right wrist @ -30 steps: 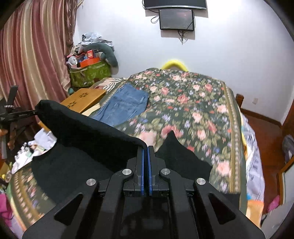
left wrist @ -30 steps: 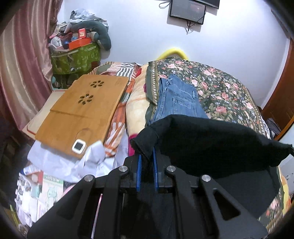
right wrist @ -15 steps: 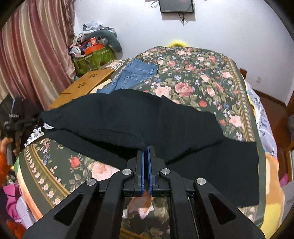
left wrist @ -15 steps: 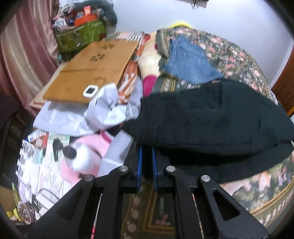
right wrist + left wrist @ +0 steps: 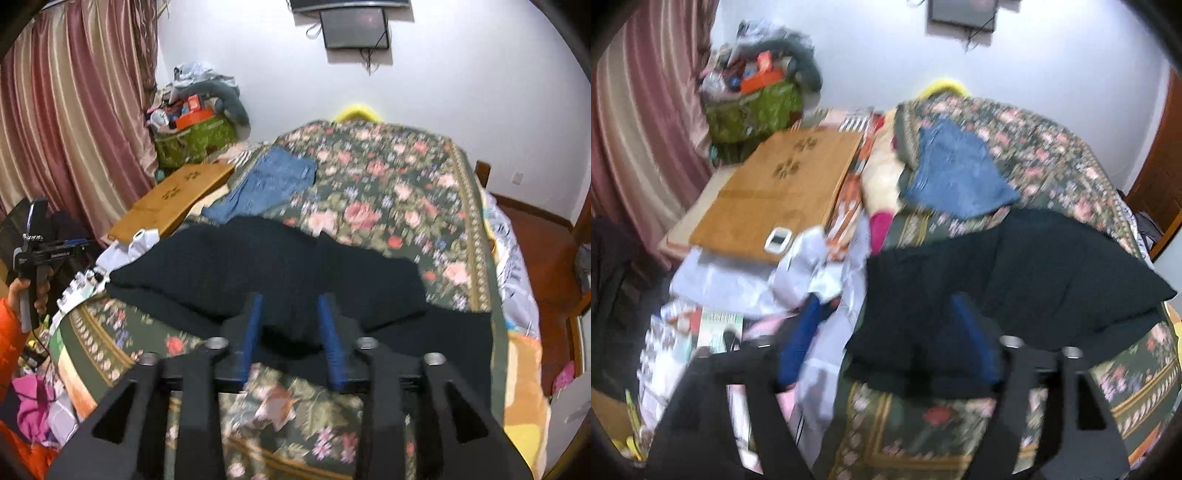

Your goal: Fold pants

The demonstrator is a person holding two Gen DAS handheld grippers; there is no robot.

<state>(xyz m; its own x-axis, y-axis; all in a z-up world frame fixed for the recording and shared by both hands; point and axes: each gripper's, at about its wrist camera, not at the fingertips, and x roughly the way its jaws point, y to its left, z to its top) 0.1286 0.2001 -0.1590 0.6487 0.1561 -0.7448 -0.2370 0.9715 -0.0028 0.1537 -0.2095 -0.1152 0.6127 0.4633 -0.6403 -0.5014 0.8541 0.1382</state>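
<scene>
Now, in the left wrist view, which is blurred, the left tongs [image 5: 886, 350] stand wide apart, their blue fingers [image 5: 796, 347] spread and holding nothing; the left finger hangs over the clutter beside the bed and the right one is over the near edge of the black pants [image 5: 1015, 280]. The pants lie folded across the floral bedspread [image 5: 1052, 155], a lower layer showing beyond the upper one on the right. Farther back a folded pair of blue jeans [image 5: 955, 177] rests on the bedspread, just beyond the black cloth. Left of the bed a wooden lap table [image 5: 779, 192] carries a small white device [image 5: 778, 239] at its near edge, with white papers [image 5: 746, 280] below it. In the right wrist view, the right tongs [image 5: 291, 338] are likewise wide and empty, fingers [image 5: 251, 332] straddling the near edge of the pants [image 5: 280, 273], which spread flat from left to right over the bed, the jeans [image 5: 273, 184] beyond them. At far left a hand [image 5: 31, 291] in an orange sleeve grips the other tool's handle.
</scene>
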